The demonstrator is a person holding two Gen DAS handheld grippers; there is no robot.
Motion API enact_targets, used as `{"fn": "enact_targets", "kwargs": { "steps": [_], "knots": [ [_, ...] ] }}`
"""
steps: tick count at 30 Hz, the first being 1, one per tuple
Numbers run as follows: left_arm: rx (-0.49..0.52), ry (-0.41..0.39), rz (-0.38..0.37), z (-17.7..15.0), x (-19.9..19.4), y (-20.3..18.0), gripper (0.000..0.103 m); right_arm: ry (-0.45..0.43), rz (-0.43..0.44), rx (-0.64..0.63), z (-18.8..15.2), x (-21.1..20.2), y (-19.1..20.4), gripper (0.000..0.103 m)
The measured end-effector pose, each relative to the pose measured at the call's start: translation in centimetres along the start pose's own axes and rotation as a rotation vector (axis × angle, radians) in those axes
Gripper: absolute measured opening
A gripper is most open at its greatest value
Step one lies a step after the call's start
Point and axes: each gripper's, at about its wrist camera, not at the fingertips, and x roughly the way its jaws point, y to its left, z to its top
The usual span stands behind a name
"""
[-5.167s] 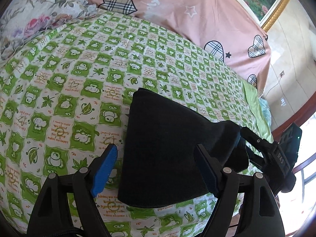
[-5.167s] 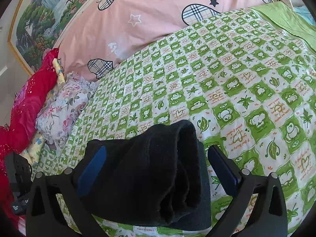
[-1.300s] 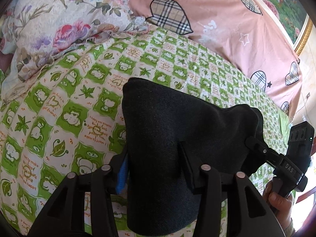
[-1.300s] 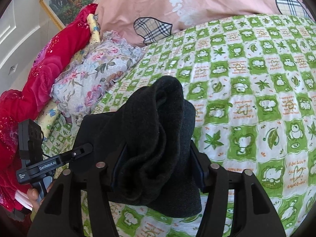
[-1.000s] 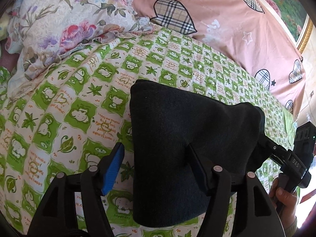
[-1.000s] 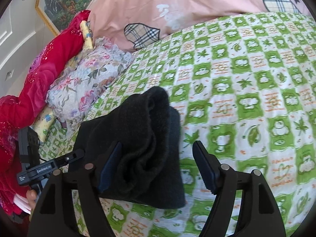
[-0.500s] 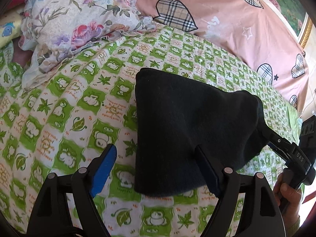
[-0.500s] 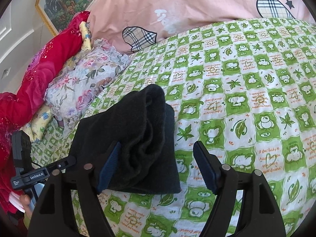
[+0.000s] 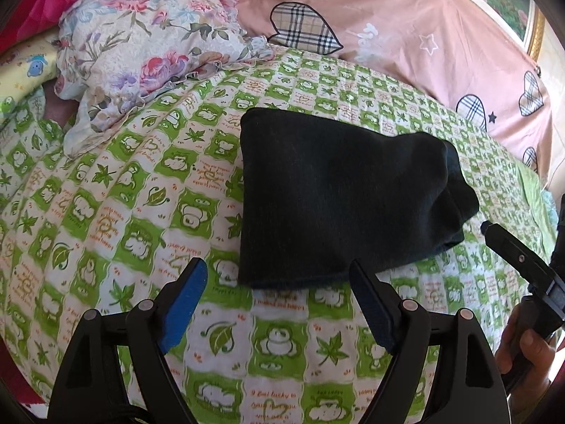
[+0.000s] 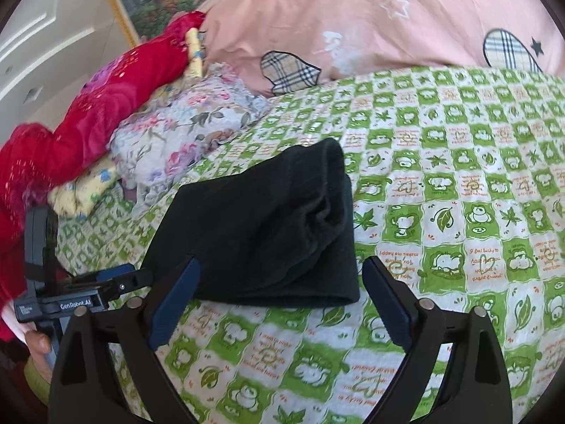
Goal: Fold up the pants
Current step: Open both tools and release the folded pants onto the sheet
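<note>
Bright daylight fills both fisheye views, strongest past the pink quilt [image 9: 441,35], where the right edge of the left view washes out. The black pants [image 9: 335,194] are so dark their folds barely show (slightly clearer in the right view). Edges bow and darken; the red blanket [image 10: 88,113] smears slightly.

Green frog bedsheet [image 9: 106,212], floral pillow [image 9: 141,46], pink quilt [image 9: 406,35], red blanket [image 10: 88,113].

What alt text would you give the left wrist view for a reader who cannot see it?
Folded black pants lie flat on a green-and-white checked bedsheet, just beyond the left tool, whose blue-padded fingers are spread with nothing between them. A floral pillow and pink heart-patterned quilt lie behind; the right tool is at the right edge.
</note>
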Motion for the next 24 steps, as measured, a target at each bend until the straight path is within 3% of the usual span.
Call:
{"fn": "enact_targets", "kwargs": {
  "steps": [12,24],
  "knots": [
    [0.092,-0.054,0.072,-1.5,-2.1,-1.5,0.083,-0.052,0.007,-0.149,-1.8,-1.7,3.7,0.102],
    [0.132,-0.073,0.099,-2.6,-2.5,-2.3,0.086,-0.025,-0.043,-0.199,-3.3,-1.3,4.3,0.102]
  ]
}}
